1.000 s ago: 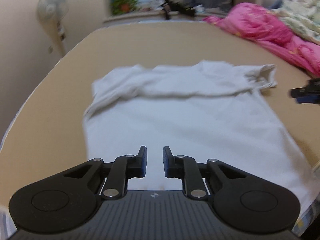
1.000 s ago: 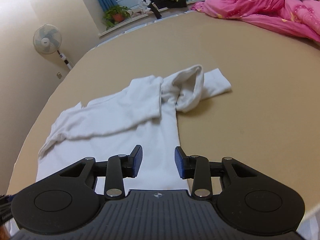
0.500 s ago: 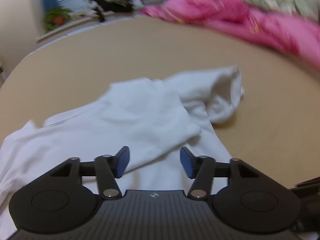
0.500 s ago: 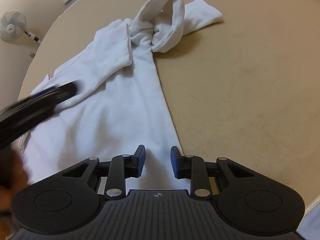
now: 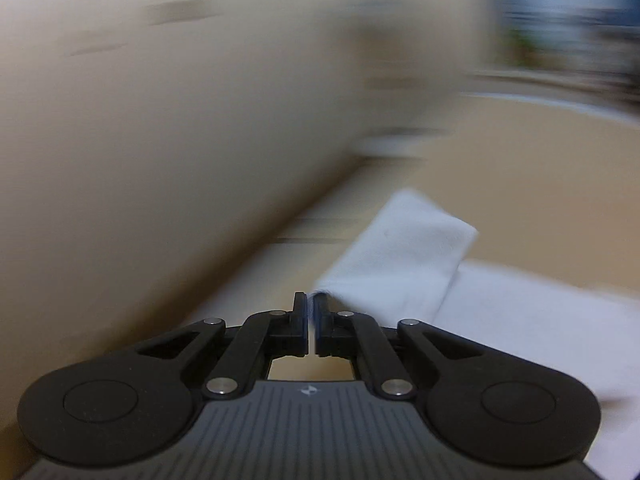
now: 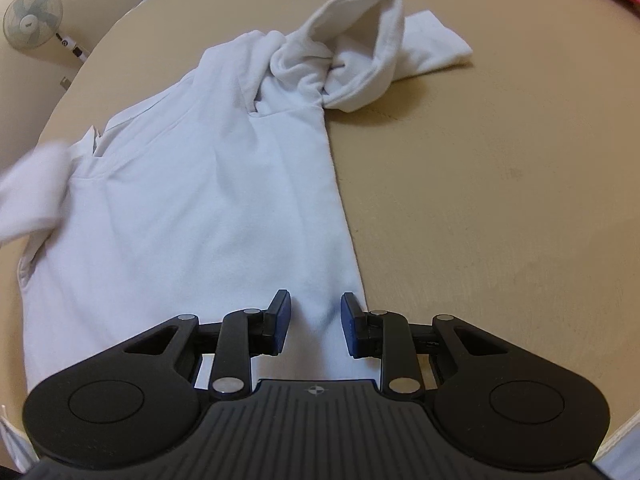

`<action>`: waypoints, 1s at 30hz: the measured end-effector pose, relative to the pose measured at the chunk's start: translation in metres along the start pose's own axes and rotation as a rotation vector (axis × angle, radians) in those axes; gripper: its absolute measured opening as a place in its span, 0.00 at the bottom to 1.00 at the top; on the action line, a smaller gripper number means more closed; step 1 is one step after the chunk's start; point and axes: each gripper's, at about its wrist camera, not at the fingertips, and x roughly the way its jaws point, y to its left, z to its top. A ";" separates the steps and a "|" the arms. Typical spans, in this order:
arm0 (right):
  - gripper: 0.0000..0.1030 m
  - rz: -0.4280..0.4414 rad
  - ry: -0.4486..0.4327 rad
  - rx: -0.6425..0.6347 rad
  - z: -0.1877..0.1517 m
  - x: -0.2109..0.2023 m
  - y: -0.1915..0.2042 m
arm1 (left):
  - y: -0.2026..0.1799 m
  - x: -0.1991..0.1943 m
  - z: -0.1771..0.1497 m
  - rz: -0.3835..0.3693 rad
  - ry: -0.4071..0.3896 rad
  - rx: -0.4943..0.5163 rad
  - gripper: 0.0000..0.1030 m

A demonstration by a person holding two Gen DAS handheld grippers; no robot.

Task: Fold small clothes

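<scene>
On my right wrist view the white shirt [image 6: 208, 208] lies mostly flat on the tan bed [image 6: 500, 200], its body spread toward me and its right edge running straight up from near my right gripper [image 6: 315, 322]. That gripper has its jaws spread, hovering over the shirt's lower hem close to the right edge, with cloth visible between the blue pads [image 6: 282, 312]; I cannot tell whether the pads touch the fabric. At the far end of the shirt the right sleeve [image 6: 432, 46] sticks out to the right on the bed, and beside it a bunched roll of fabric [image 6: 356, 48] stands up in an open loop. At the left of this view a blurred white flap [image 6: 32, 192] of the shirt is raised off the bed. A standing fan [image 6: 34, 18] sits by the wall in the top left corner.

My left wrist view is badly smeared, so I read it with care. The left gripper [image 5: 311, 306] has its jaws pressed almost together, and a bit of white cloth shows right at the tips, so it looks to be pinching the left sleeve [image 5: 404, 256], which stretches away from the tips as a flat white strip. More of the shirt lies lower right, on the bed. The beige wall [image 5: 168, 128] fills the left half.
</scene>
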 end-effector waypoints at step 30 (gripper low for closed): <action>0.05 0.060 -0.450 0.386 0.162 0.043 -0.120 | -0.190 0.068 -0.062 -0.556 0.331 0.303 0.49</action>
